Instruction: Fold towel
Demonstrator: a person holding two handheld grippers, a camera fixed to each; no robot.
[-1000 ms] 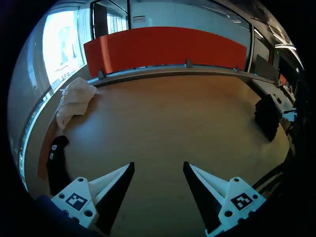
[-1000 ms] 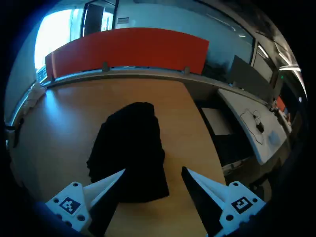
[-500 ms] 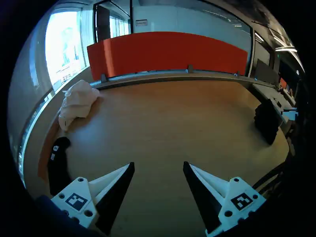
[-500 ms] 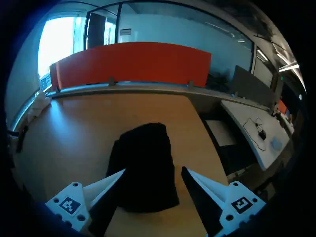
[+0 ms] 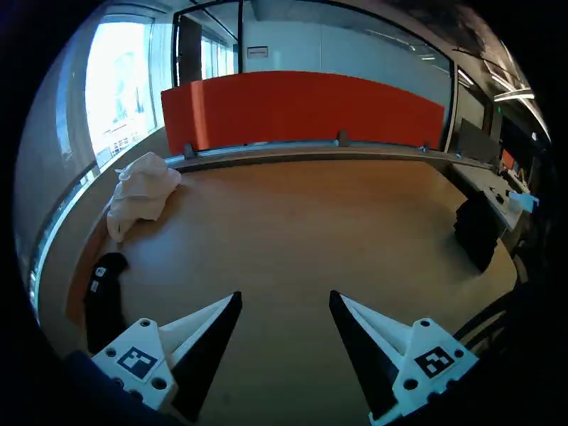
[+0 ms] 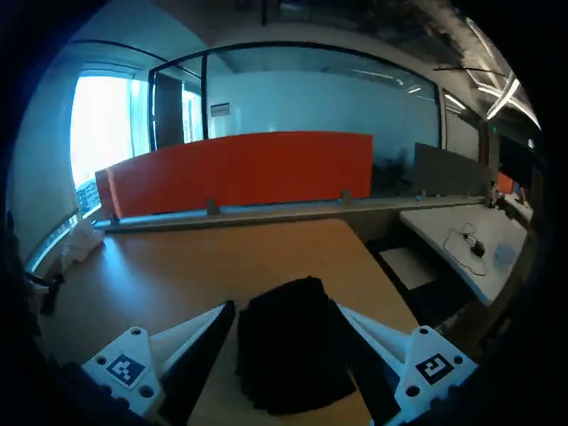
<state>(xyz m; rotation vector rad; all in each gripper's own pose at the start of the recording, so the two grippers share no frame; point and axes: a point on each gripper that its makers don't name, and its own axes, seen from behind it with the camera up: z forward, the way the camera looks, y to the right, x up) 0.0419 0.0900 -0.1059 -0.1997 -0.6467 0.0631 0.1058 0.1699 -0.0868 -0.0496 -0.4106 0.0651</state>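
Note:
A crumpled white towel (image 5: 142,193) lies at the far left of the wooden table (image 5: 305,220); from the right gripper view this white towel (image 6: 80,243) is small, at the left edge. A folded black towel (image 6: 295,344) lies on the table near its right side, right in front of my right gripper (image 6: 282,305), which is open with the cloth showing between its fingers. The same black towel (image 5: 477,227) sits at the right in the left gripper view. My left gripper (image 5: 284,297) is open over bare table, holding nothing.
An orange partition (image 5: 305,106) runs along the table's back edge. A small black object (image 5: 103,298) lies by the table's left edge, close to my left gripper. Beyond the table's right edge is a gap, then a white desk (image 6: 472,245) with cables.
The right gripper has dropped low and tipped up, so the black towel has slid to the bottom between its fingers. The left gripper has tilted up slightly. Both stay open.

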